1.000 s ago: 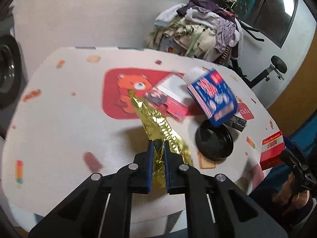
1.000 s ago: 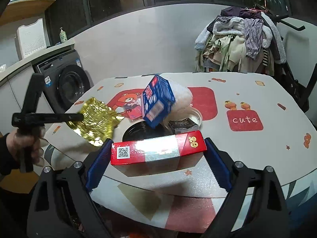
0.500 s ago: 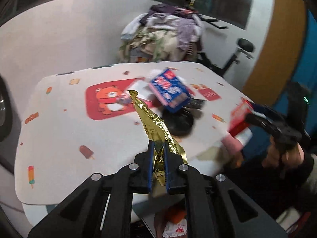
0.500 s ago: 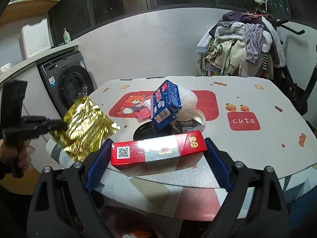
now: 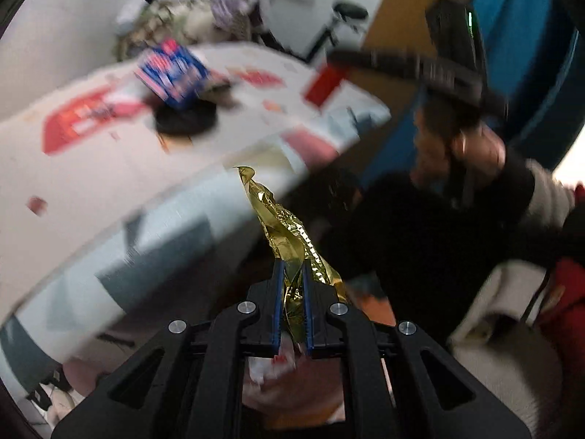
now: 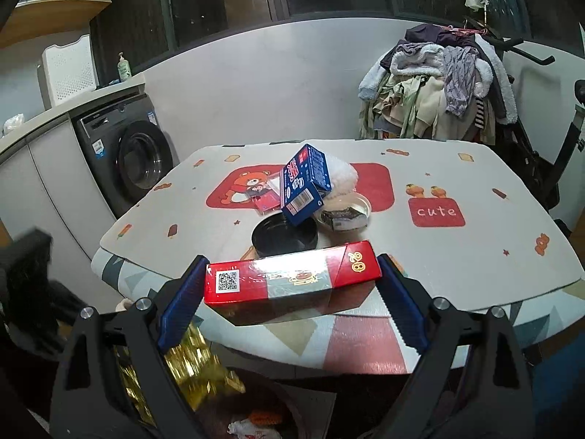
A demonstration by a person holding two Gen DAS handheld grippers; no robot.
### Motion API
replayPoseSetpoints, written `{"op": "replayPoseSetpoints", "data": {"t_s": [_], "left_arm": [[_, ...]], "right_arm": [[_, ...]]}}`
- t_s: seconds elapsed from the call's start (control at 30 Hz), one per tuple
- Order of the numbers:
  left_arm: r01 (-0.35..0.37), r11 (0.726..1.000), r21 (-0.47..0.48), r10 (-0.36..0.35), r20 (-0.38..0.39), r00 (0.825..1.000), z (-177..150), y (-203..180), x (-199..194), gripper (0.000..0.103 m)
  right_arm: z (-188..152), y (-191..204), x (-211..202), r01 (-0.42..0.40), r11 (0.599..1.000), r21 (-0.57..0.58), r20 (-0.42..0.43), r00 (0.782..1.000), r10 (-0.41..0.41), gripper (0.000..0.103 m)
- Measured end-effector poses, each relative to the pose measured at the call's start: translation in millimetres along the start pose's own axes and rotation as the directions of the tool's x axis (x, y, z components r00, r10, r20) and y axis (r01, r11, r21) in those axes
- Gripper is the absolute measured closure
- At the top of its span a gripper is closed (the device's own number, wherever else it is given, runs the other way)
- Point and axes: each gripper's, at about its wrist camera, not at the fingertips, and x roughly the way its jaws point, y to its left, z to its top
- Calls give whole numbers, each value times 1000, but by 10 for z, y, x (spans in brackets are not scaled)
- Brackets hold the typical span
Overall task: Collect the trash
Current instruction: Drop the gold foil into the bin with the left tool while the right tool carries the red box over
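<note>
My left gripper (image 5: 292,274) is shut on a crumpled gold foil wrapper (image 5: 283,225), held below the table edge; the wrapper also shows low in the right wrist view (image 6: 193,366). My right gripper (image 6: 290,278) is shut on a long red box (image 6: 292,276), held flat in front of the table's near edge. Trash on the table (image 6: 457,256) includes a blue carton (image 6: 305,183) leaning over a black round bowl (image 6: 283,236), a small dark pack (image 6: 343,217) in a clear dish, and a flat red packet (image 6: 265,199). The left wrist view is blurred.
Below the grippers a bin-like space holds some scraps (image 6: 252,422). A washing machine (image 6: 135,161) stands left of the table. A heap of clothes (image 6: 442,84) on an exercise bike stands behind it. The person's dark-clothed body (image 5: 438,237) is to the right in the left wrist view.
My left gripper has swung off the table and down below its edge with the gold wrapper. My right gripper holds the red box nearly still, drawn slightly back.
</note>
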Motion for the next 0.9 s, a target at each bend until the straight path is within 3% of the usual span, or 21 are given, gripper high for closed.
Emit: {"op": "replayPoseSetpoints", "data": {"t_s": [0.2, 0.37, 0.4, 0.43, 0.5, 0.57, 0.63, 0.73, 0.8, 0.9], "left_arm": [[-11, 1000, 1, 11, -166, 986, -164, -7, 466, 93], [-30, 1000, 9, 31, -196, 980, -202, -38, 589, 92], [-33, 999, 7, 34, -192, 981, -198, -37, 593, 86], [-45, 999, 4, 45, -187, 981, -187, -18, 595, 67], [-59, 998, -13, 56, -171, 984, -183, 4, 560, 45], [-65, 997, -36, 59, -139, 988, -169, 35, 483, 43], [-97, 993, -62, 91, -98, 991, -160, 65, 394, 31], [-147, 980, -133, 149, 1, 989, -177, 117, 194, 25], [-189, 965, -183, 202, 56, 978, -200, 147, 69, 16], [-293, 926, -237, 329, 129, 935, -246, 143, -106, 13]], "right_arm": [[-76, 13, 2, -2, 1000, -1, -25, 1000, 2, 14], [-147, 41, 67, -20, 1000, -2, -56, 998, 20, 14], [-163, 51, 86, -24, 1000, -4, -64, 998, 24, 14], [-181, 58, 99, -27, 1000, -6, -71, 997, 27, 14], [-222, 83, 130, -35, 999, -11, -87, 996, 34, 14], [-265, 104, 158, -43, 999, -17, -101, 994, 41, 14], [-311, 127, 184, -53, 998, -19, -118, 992, 51, 14], [-408, 184, 245, -81, 996, -23, -156, 985, 77, 14], [-458, 227, 283, -99, 995, -28, -180, 979, 92, 14], [-538, 323, 349, -134, 990, -34, -220, 968, 123, 14]]}}
